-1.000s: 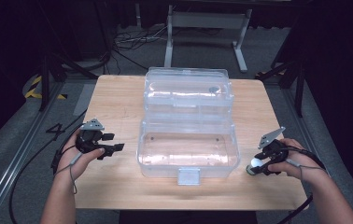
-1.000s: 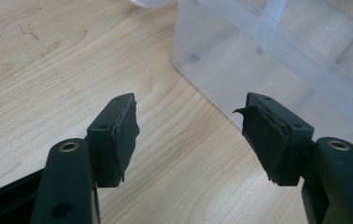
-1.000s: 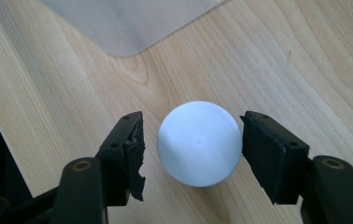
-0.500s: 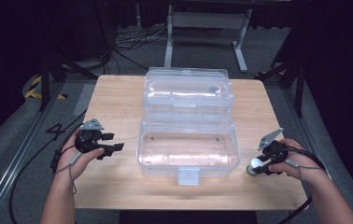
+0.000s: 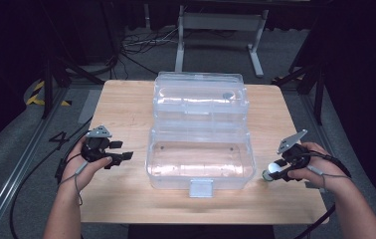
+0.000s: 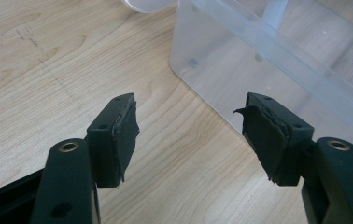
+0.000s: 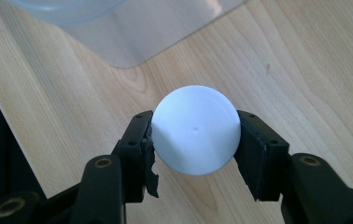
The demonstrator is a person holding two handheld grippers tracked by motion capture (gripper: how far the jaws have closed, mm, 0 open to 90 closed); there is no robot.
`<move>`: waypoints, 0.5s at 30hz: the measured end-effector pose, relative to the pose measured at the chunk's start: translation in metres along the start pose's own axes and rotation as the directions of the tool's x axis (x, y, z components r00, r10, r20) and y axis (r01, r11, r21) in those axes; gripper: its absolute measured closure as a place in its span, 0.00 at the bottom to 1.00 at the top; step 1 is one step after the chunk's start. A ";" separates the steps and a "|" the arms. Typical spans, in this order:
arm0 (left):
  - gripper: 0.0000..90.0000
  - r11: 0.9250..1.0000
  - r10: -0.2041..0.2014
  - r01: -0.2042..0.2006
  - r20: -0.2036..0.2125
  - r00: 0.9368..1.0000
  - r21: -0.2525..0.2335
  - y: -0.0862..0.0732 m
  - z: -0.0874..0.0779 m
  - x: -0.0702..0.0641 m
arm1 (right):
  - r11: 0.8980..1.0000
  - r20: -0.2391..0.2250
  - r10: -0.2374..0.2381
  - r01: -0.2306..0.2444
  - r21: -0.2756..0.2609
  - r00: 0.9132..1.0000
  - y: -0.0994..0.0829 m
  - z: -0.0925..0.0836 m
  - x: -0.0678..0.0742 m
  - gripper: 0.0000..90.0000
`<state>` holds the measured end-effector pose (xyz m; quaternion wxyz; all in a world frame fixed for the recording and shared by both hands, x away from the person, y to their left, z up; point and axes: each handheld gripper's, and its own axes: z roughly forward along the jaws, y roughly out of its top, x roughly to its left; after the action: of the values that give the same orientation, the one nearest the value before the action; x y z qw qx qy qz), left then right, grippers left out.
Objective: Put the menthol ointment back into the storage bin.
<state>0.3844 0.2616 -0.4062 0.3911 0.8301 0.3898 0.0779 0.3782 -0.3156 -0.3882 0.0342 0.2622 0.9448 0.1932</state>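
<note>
A clear plastic box (image 5: 200, 164) stands open in the middle of the wooden table (image 5: 126, 104), its lid (image 5: 200, 99) folded back behind it. My right gripper (image 5: 270, 173) is shut on a white ball (image 7: 195, 136), low over the table just right of the box's front corner. In the high view the ball (image 5: 274, 169) shows at the jaw tips. My left gripper (image 5: 121, 157) stands open to the left of the box, nothing between its pads (image 6: 125, 135). The box's near wall (image 6: 258, 60) lies ahead of those jaws.
A small latch tab (image 5: 201, 188) juts from the box's front edge. The table's front edge (image 7: 6, 112) runs close beside the ball. Cables (image 5: 32, 174) trail over the floor at the left, and a metal stand (image 5: 221, 30) is behind the table.
My right gripper has shifted slightly with the white ball held in it. The left gripper has stayed put.
</note>
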 end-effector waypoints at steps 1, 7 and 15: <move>0.41 1.000 -0.001 0.001 -0.002 1.000 -0.004 0.000 0.000 0.000 | 1.000 0.000 -0.004 0.004 -0.001 1.000 0.001 -0.001 0.000 0.56; 0.40 1.000 0.000 0.000 -0.002 1.000 -0.004 0.000 -0.001 0.000 | 1.000 -0.001 -0.010 0.010 -0.012 1.000 0.011 -0.011 0.000 0.56; 0.41 1.000 -0.002 0.002 -0.007 1.000 -0.003 -0.002 -0.003 0.000 | 0.999 -0.003 -0.037 0.037 -0.040 0.999 0.025 -0.029 0.002 0.56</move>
<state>0.3817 0.2642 -0.4055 0.3910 0.8289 0.3918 0.0809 0.3838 -0.3052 -0.3524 0.0414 0.2436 0.9456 0.2117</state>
